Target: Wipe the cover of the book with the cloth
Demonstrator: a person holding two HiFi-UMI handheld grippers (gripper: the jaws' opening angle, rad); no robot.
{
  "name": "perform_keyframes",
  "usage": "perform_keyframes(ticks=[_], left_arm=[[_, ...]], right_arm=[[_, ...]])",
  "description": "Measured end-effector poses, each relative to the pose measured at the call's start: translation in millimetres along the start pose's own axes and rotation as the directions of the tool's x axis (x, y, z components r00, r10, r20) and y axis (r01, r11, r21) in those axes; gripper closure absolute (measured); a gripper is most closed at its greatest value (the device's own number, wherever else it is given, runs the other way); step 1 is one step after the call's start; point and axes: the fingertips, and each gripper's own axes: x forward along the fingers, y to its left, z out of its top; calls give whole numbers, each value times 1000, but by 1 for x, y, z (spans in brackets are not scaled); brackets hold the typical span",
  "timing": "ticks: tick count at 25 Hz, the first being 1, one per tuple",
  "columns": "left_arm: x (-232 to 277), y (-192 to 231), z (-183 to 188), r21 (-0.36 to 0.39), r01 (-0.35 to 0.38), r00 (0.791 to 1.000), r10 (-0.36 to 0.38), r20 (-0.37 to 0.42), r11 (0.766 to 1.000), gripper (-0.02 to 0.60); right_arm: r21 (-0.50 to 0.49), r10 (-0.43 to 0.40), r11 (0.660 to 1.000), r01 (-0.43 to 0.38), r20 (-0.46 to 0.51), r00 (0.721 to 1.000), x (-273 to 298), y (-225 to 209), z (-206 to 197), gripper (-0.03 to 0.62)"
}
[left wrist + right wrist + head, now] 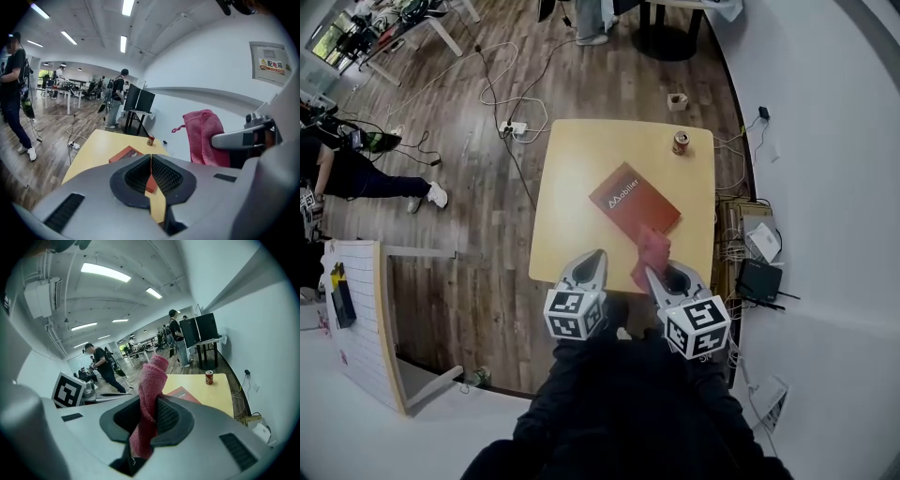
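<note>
A red-brown book (634, 199) lies flat and askew on the yellow table (572, 178), right of its middle; it also shows as the book (125, 153) and the book (182, 394). My right gripper (654, 272) is shut on a pink cloth (651, 255) that hangs over the table's near edge, just short of the book. The same cloth (149, 399) stands up between those jaws. My left gripper (593, 261) is shut with nothing in it, at the near edge left of the cloth (204, 137).
A drink can (681, 142) stands at the table's far right corner. Cables and a power strip (515, 127) lie on the wood floor at the left. A wall runs along the right, with boxes (757, 242) at its foot. People stand farther off.
</note>
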Motion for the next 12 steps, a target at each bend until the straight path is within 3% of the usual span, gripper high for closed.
perform_keyframes(ticks=[12], left_arm=[[82,80,0,-21,55,986,-58,-155,998,546]], right_arm=[[100,-70,992,81,-107,992,105,-38,7,517]])
